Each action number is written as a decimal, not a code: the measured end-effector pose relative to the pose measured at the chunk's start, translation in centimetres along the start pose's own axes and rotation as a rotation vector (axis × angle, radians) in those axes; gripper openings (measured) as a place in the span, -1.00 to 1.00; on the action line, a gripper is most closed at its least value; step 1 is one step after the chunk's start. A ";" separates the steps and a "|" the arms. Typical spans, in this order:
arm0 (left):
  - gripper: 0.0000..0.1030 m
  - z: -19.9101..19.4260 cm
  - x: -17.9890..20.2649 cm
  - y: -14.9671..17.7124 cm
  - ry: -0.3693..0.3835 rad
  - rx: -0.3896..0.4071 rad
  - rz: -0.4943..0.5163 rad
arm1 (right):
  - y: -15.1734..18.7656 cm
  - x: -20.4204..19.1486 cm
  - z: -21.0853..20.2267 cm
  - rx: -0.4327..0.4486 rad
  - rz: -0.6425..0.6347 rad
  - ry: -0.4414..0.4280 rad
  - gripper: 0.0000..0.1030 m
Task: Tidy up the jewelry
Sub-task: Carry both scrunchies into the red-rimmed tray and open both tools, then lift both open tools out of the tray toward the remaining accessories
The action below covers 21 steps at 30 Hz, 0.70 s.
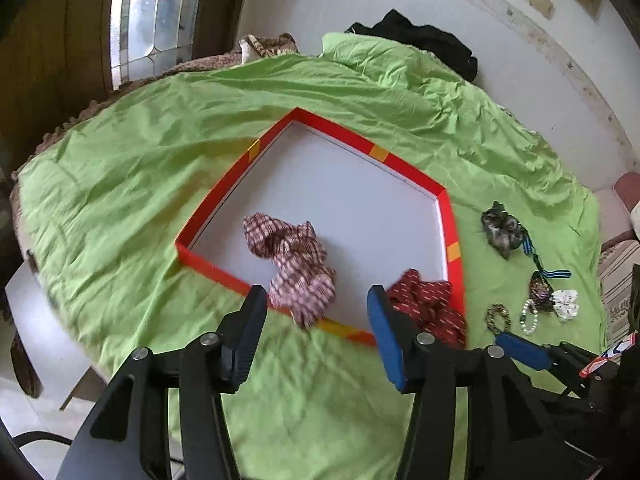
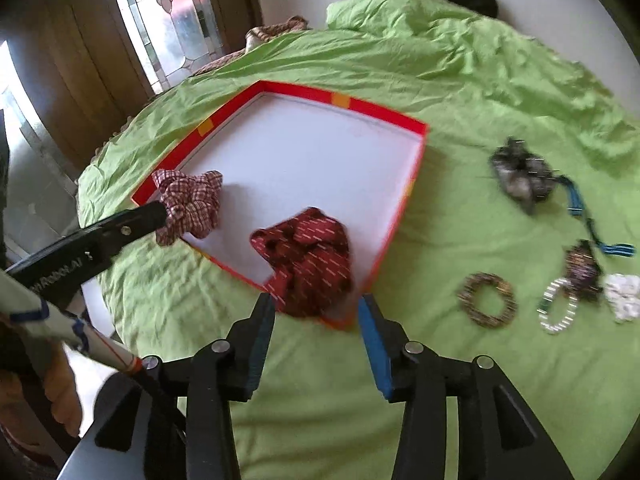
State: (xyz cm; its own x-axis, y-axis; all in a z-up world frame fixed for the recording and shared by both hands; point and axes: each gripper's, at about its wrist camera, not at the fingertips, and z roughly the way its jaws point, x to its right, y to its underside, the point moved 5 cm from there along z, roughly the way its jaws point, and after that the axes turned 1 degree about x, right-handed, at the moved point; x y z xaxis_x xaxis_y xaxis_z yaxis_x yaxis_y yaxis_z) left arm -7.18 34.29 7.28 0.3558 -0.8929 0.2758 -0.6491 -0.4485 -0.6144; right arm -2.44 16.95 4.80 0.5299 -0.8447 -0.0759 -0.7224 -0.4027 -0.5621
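A red-rimmed shallow box (image 1: pixel 408 170) (image 2: pixel 412 184) with a white floor lies on the green sheet. A checked scrunchie (image 1: pixel 294 260) (image 2: pixel 188 204) lies in it, hanging over the near rim. A dark red scrunchie (image 1: pixel 430 306) (image 2: pixel 312 260) lies over its near corner. My left gripper (image 1: pixel 316 322) is open just in front of the checked scrunchie. My right gripper (image 2: pixel 316 322) is open just in front of the red scrunchie. On the sheet to the right lie a grey scrunchie (image 2: pixel 520 178), a brown bracelet (image 2: pixel 486 300), a pearl bracelet (image 2: pixel 558 308), a beaded piece (image 2: pixel 582 268) and a white scrunchie (image 2: pixel 624 296).
A blue-striped cord (image 2: pixel 588 220) runs between the grey scrunchie and the beaded piece. Black clothing (image 1: pixel 424 40) lies at the far edge of the bed by the wall. A window and wooden door (image 2: pixel 132 40) stand to the far left.
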 end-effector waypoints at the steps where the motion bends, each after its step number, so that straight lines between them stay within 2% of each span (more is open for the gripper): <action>1: 0.02 -0.8 0.3 0.3 -0.002 0.008 0.003 | 0.2 0.3 -0.7 0.006 0.001 0.015 -0.06; 5: 0.16 -3.6 2.0 1.5 -0.019 0.050 0.032 | 2.1 2.1 -4.3 0.045 0.017 0.068 0.02; 9: 0.18 -5.5 4.1 2.7 -0.020 0.062 0.069 | 4.1 4.3 -7.3 0.066 0.052 0.156 0.03; 21: 0.19 -6.7 11.0 6.2 0.008 0.010 0.191 | 8.8 10.4 -15.5 0.201 0.125 0.372 0.12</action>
State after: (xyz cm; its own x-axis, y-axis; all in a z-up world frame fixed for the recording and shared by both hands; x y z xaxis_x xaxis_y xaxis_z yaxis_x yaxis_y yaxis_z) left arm -11.75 21.41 11.46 0.2210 -0.9621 0.1595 -0.6978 -0.2703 -0.6634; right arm -10.22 -0.82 11.82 0.2213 -0.9668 0.1277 -0.6508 -0.2439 -0.7190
